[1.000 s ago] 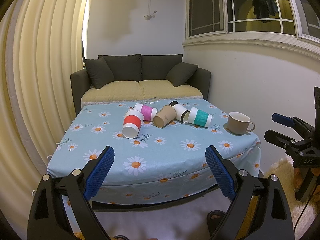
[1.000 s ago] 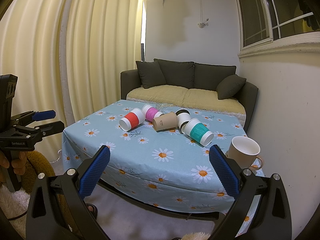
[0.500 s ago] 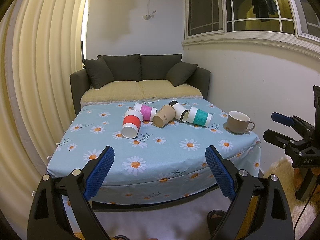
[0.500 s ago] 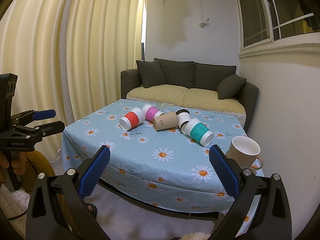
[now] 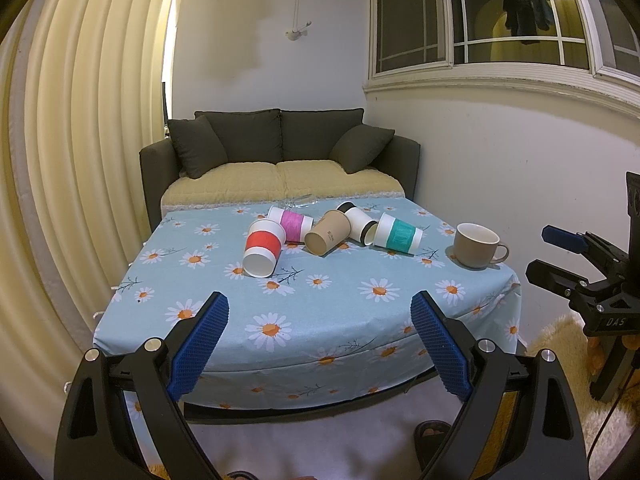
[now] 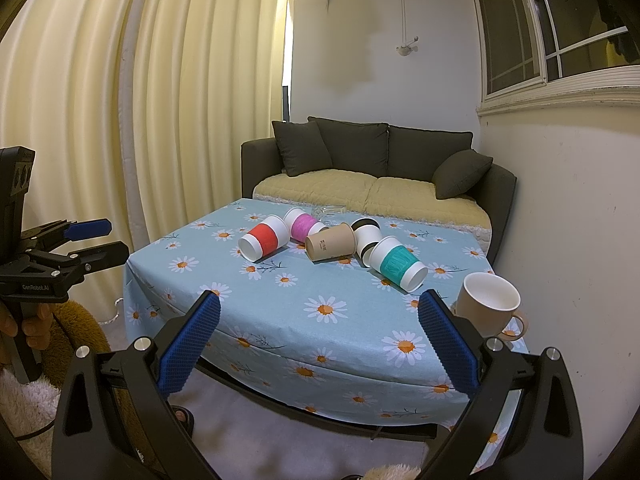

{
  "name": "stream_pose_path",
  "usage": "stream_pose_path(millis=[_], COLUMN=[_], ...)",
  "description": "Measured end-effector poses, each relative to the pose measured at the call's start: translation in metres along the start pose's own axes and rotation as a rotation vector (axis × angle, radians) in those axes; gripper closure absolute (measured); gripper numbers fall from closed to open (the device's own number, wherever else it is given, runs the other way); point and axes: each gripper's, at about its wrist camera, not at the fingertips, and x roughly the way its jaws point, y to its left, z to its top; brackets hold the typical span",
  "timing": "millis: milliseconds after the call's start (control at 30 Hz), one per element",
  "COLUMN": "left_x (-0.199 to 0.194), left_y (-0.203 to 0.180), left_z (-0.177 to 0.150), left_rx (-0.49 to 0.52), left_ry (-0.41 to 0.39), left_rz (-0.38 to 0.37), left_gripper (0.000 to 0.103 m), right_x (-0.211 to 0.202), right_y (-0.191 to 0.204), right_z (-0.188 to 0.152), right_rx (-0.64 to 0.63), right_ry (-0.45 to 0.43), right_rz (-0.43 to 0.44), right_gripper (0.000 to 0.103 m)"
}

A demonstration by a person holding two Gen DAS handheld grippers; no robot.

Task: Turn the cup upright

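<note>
Left gripper [image 5: 319, 322]: seen at the bottom of the left wrist view, its blue-padded fingers [image 5: 198, 344] spread wide apart with nothing between them; held short of the table's near edge.
Right gripper [image 6: 318, 326]: seen at the bottom of the right wrist view, likewise spread wide and empty; its side is also seen at the right edge of the left wrist view.
Table [image 5: 340, 312]: covered by a light blue daisy-print cloth, placed in the centre of both views.
Red-sleeved cup [image 5: 263, 248]: laid on its side, left of centre, its open mouth turned toward the camera.
Pink-sleeved cup [image 5: 291, 223]: laid on its side just behind the red one, touching or nearly touching it.
Brown paper cup [image 5: 327, 232]: laid on its side at the middle of the cluster, mouth toward the camera.
Black-and-white cup [image 5: 357, 220]: laid on its side between the brown cup and the teal one.
Teal-sleeved cup [image 5: 398, 234]: laid on its side, right of the cluster.
Beige mug [image 5: 477, 245]: set upright near the table's right edge, apart from the paper cups, its handle pointing right.
Sofa [image 5: 280, 156]: dark grey, with a yellow seat cover, found behind the table.
Curtain [image 5: 80, 140]: cream, pleated, filling the left side of the frame.
</note>
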Motion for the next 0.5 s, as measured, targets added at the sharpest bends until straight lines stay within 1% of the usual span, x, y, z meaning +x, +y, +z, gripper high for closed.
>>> stream_pose_path(millis=[500], left_x=[-0.0004], left_y=[-0.0007], left_z=[-0.0010], left_rx=[0.000], left_ry=[0.002], left_rz=[0.001], left_gripper=[0.013], right_x=[0.0007], right_y=[-0.0009], right_z=[-0.0001], right_rx=[0.000], right_ry=[0.002], right_rz=[-0.002], right_gripper=[0.005])
